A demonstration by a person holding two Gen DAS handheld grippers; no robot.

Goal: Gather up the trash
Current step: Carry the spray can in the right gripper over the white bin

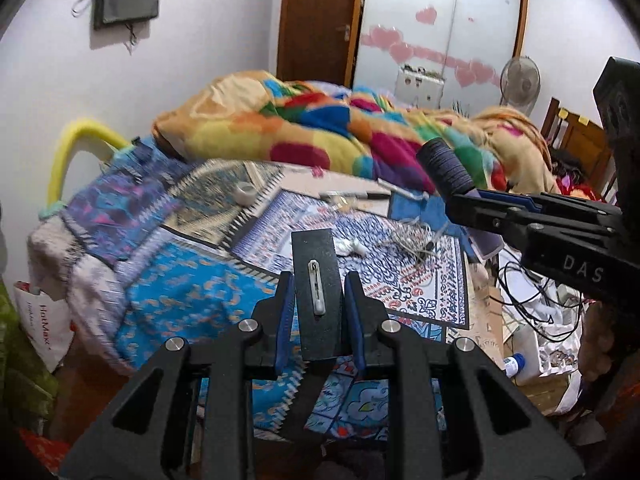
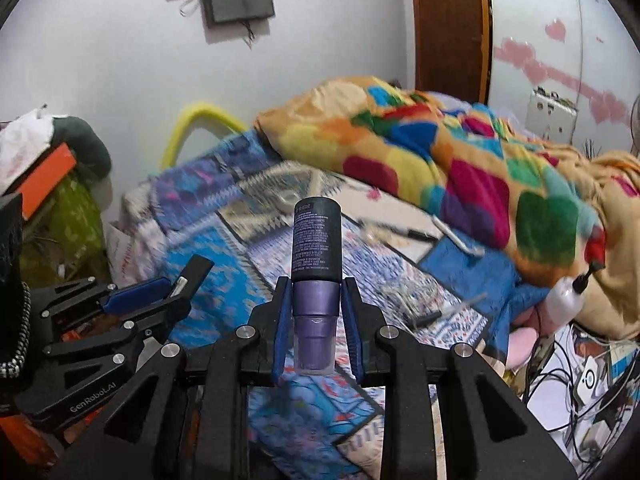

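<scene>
My left gripper [image 1: 318,280] is shut on a flat dark rectangular piece [image 1: 316,280] with a small white strip on its face, held above the bed. My right gripper [image 2: 316,284] is shut on a purple-and-black spray can [image 2: 316,248], base pointing away from me. That can also shows at the right of the left wrist view [image 1: 444,168]; the left gripper shows at the left of the right wrist view [image 2: 180,280]. On the patterned bed cover lie a crumpled white scrap [image 1: 350,246], a tangle of thin wire [image 1: 412,240], a tape roll [image 1: 245,192] and a pen [image 1: 374,196].
A colourful blanket [image 1: 320,128] is heaped at the far side of the bed. A blue cloth [image 2: 472,268] and a small white bottle [image 2: 566,296] lie at the bed's right. Cables and boxes [image 1: 536,320] clutter the floor right. A white bag [image 1: 44,320] stands left.
</scene>
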